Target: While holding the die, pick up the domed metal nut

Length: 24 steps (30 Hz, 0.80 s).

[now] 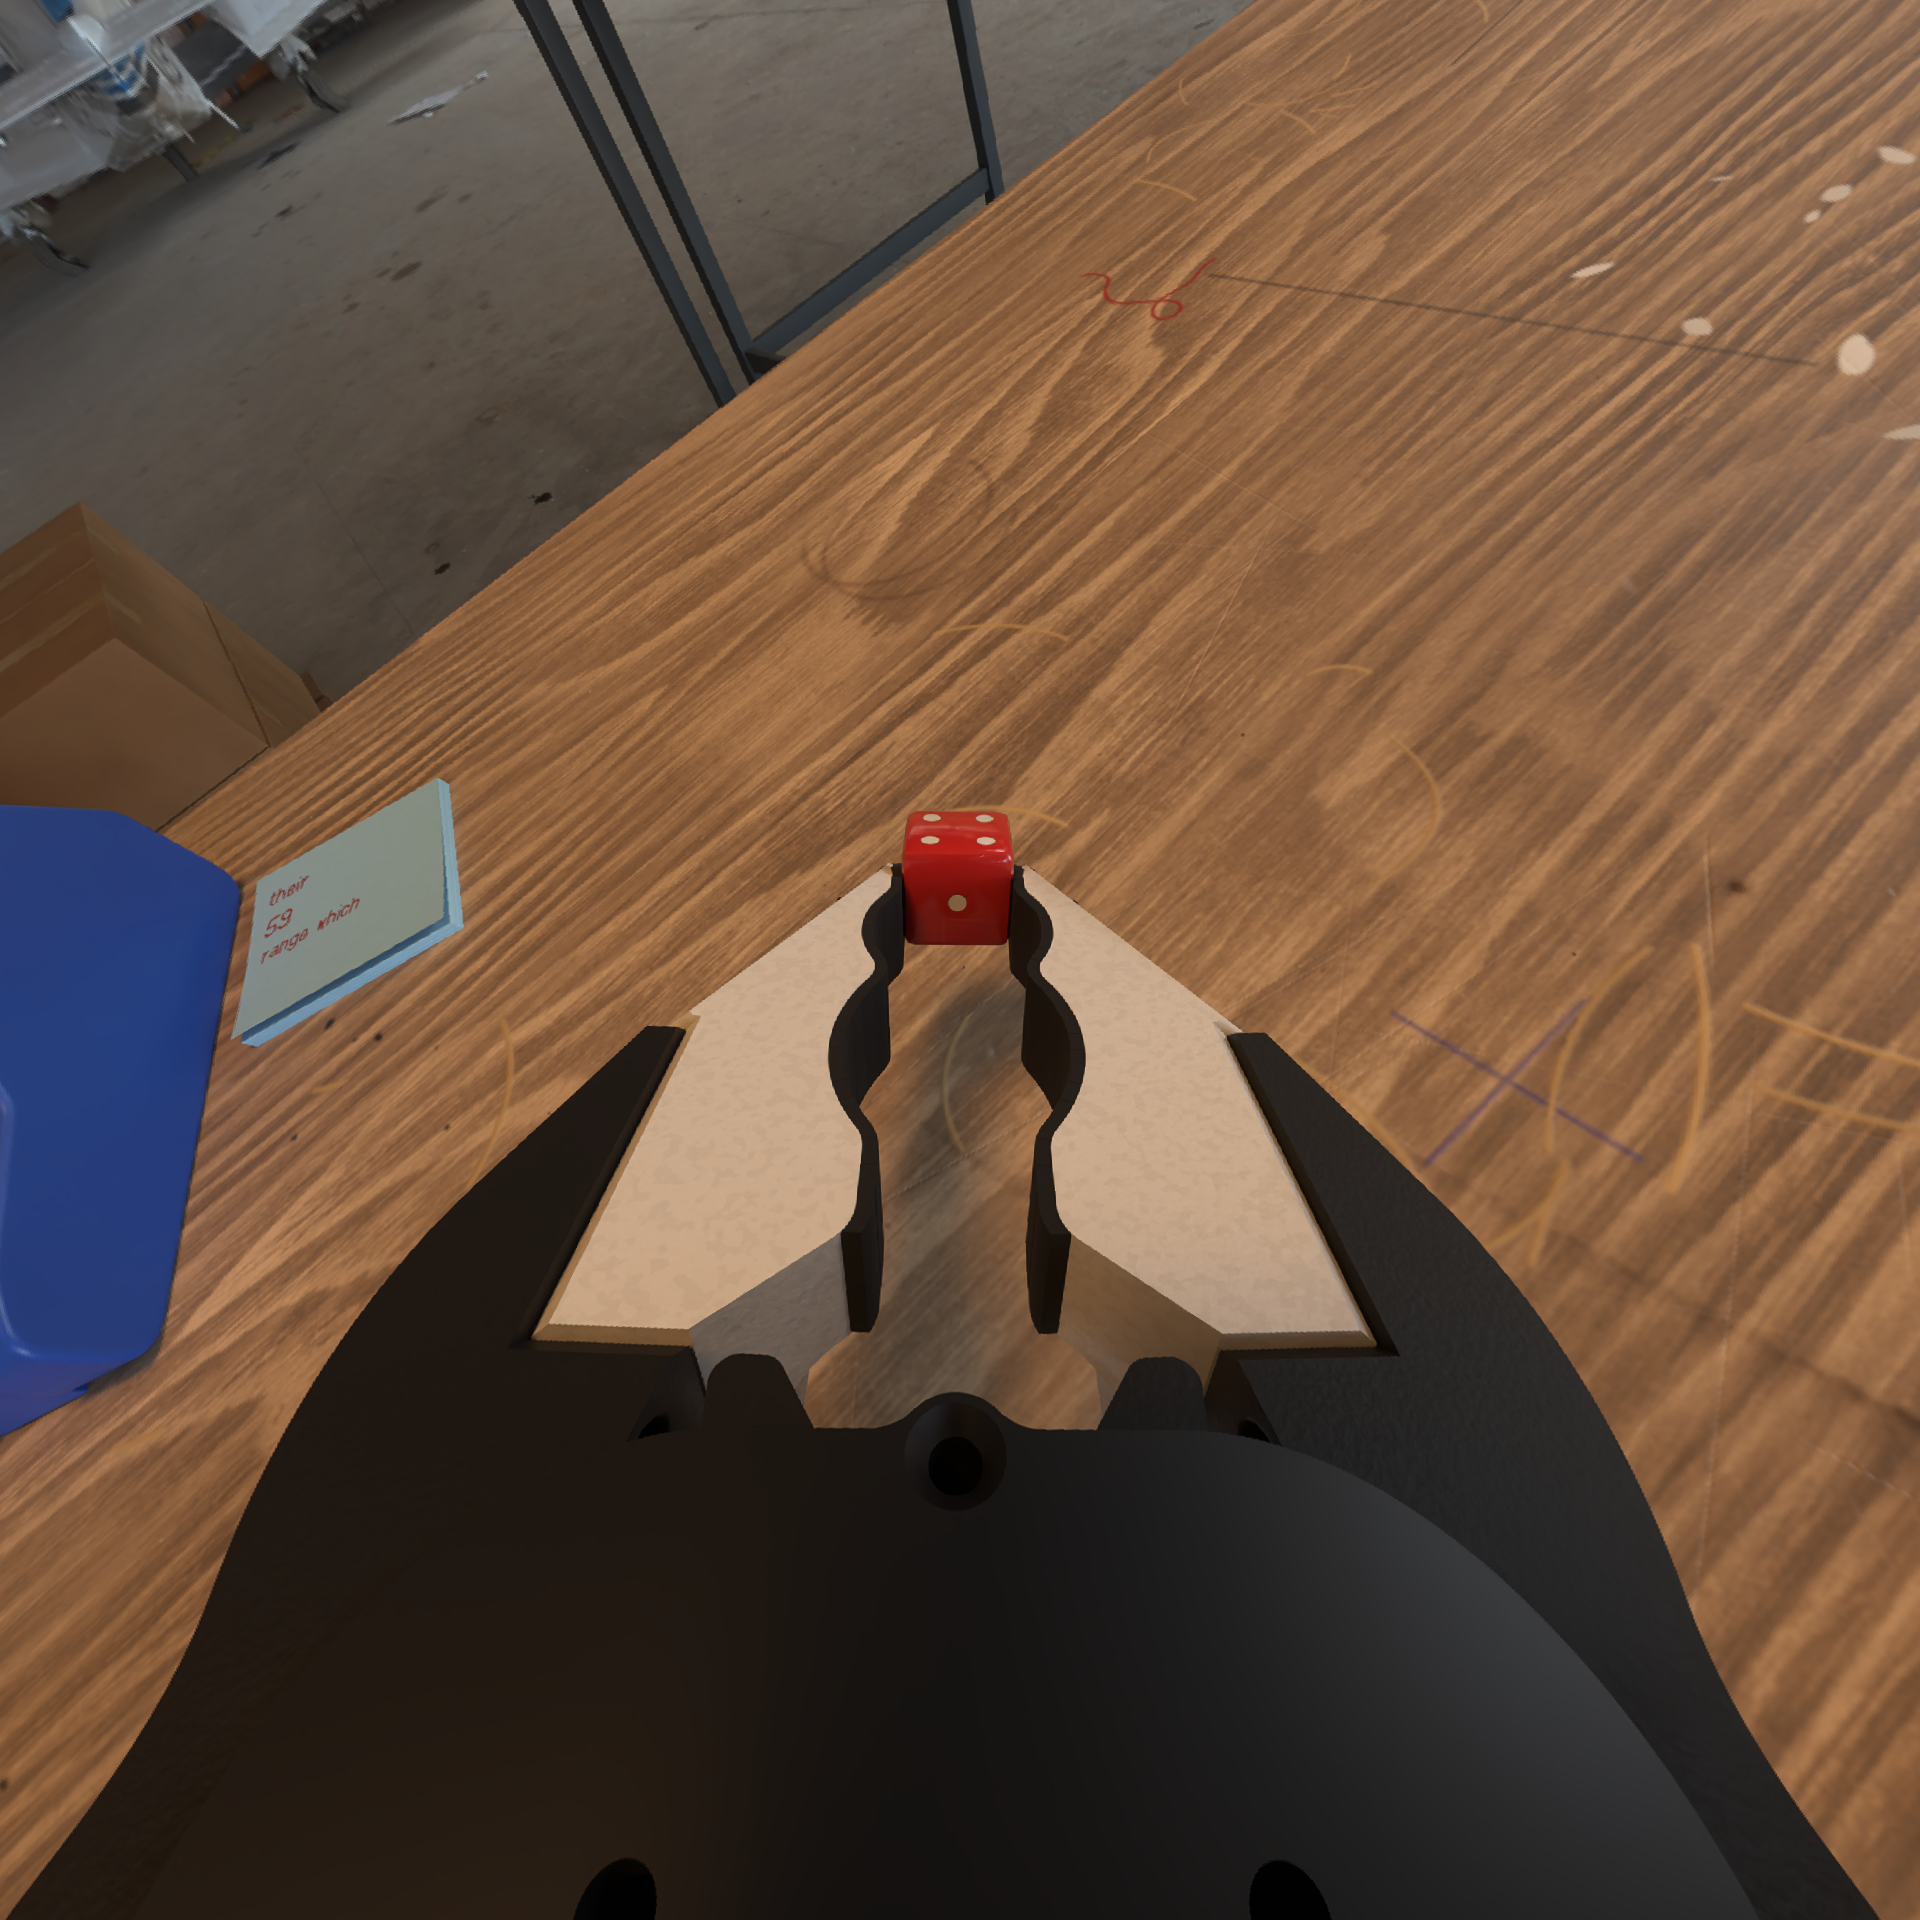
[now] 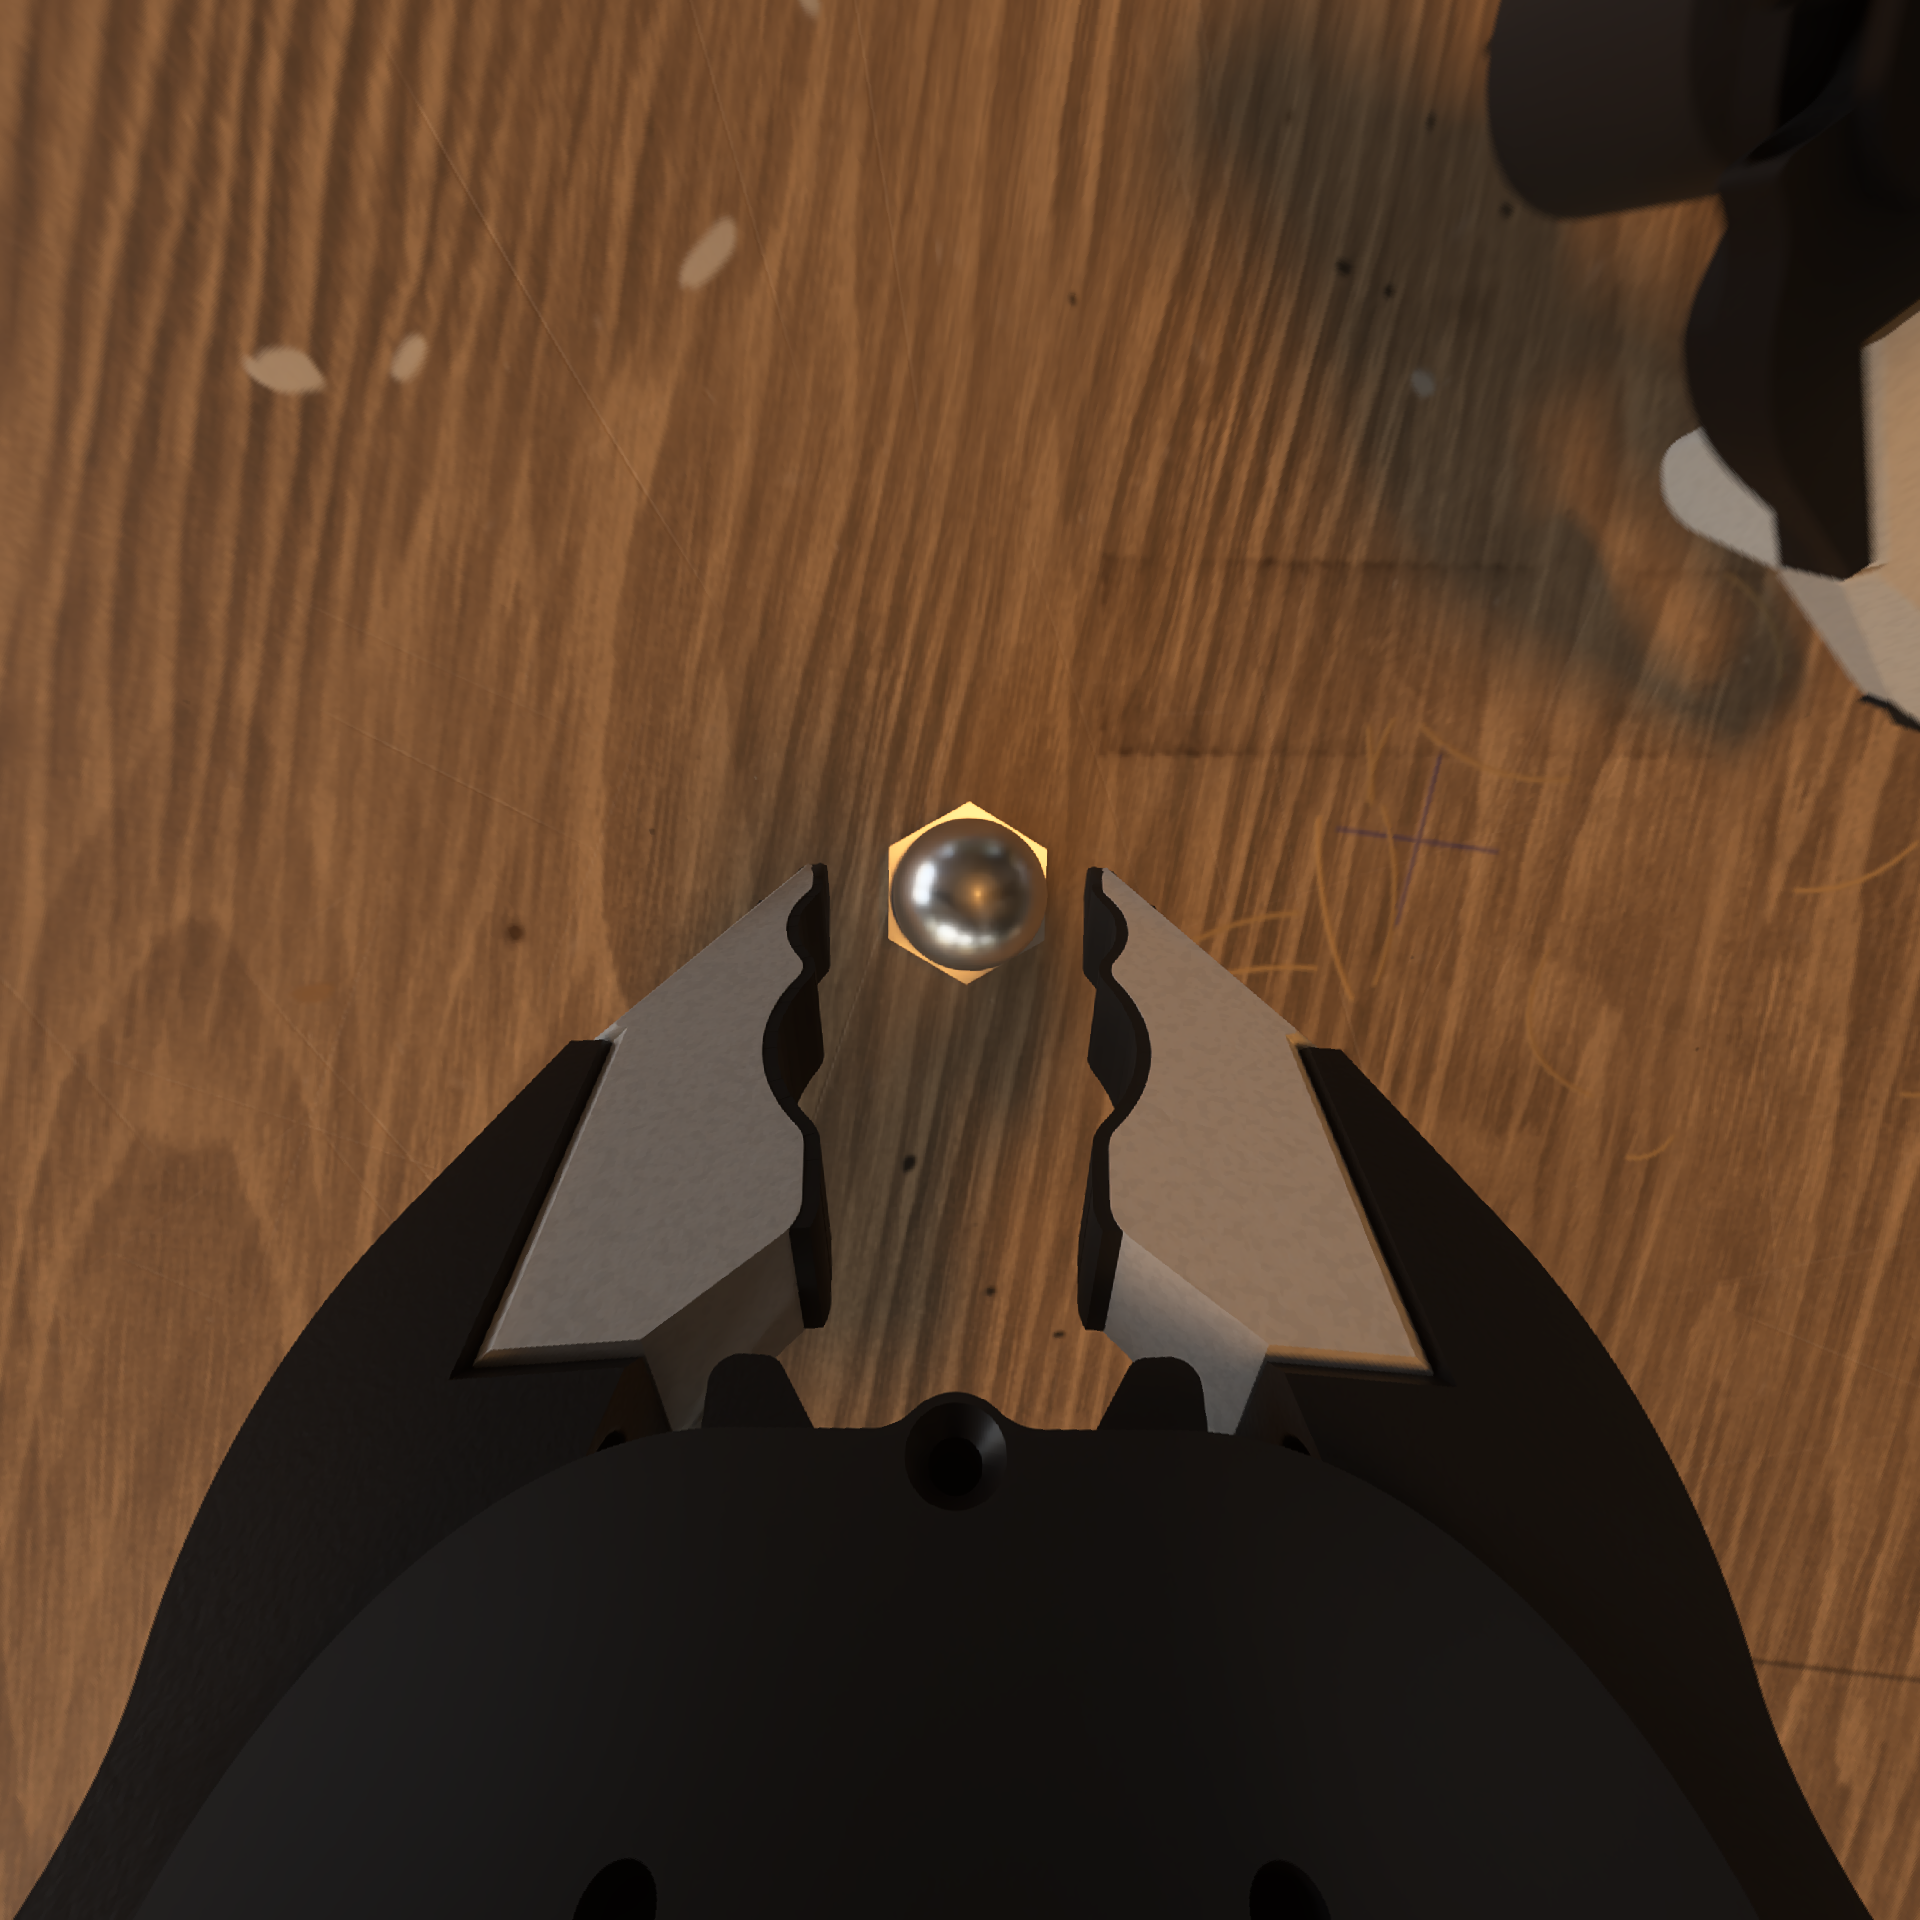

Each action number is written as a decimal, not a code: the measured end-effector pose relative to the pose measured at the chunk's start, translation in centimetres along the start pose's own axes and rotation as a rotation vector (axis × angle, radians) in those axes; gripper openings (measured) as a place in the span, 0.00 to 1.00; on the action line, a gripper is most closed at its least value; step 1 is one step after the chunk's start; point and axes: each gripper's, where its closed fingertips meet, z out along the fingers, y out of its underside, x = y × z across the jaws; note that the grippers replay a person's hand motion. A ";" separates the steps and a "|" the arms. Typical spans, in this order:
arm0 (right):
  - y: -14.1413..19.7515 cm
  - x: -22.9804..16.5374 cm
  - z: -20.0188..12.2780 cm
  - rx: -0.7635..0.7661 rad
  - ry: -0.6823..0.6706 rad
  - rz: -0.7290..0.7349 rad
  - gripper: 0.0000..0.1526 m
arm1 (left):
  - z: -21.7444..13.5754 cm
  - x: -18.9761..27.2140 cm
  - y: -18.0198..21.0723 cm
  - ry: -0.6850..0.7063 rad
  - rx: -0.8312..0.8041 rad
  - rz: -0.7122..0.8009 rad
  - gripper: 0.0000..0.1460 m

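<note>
In the left wrist view my left gripper (image 1: 957, 896) is shut on a red die (image 1: 957, 878) with white pips, held at the fingertips above the wooden table (image 1: 1351, 623). In the right wrist view my right gripper (image 2: 956, 896) is open and points straight down at the table (image 2: 416, 727). The domed metal nut (image 2: 967, 891), shiny with a hexagonal base, sits dome up between the two fingertips, with a gap on each side. The left gripper's body (image 2: 1787, 312) shows at the upper right of the right wrist view.
A light blue pad of notes (image 1: 348, 914) lies on the table at the left, next to a blue container (image 1: 83, 1091) at the left edge. A cardboard box (image 1: 114, 665) stands on the floor beyond the table edge. Dark metal frame legs (image 1: 665, 208) stand behind.
</note>
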 end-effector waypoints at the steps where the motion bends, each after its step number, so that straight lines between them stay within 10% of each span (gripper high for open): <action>1: 0.3 0.0 0.4 -0.023 0.002 0.000 0.32 | 0.0 0.0 0.0 0.000 -0.001 0.001 0.13; 17: 0.9 0.4 1.0 -0.083 0.038 -0.033 0.21 | 0.1 0.1 0.1 -0.001 -0.011 0.009 0.13; 24: -0.8 4.1 -7.1 0.225 0.027 0.072 0.21 | 0.1 0.0 0.1 0.002 -0.007 -0.003 0.13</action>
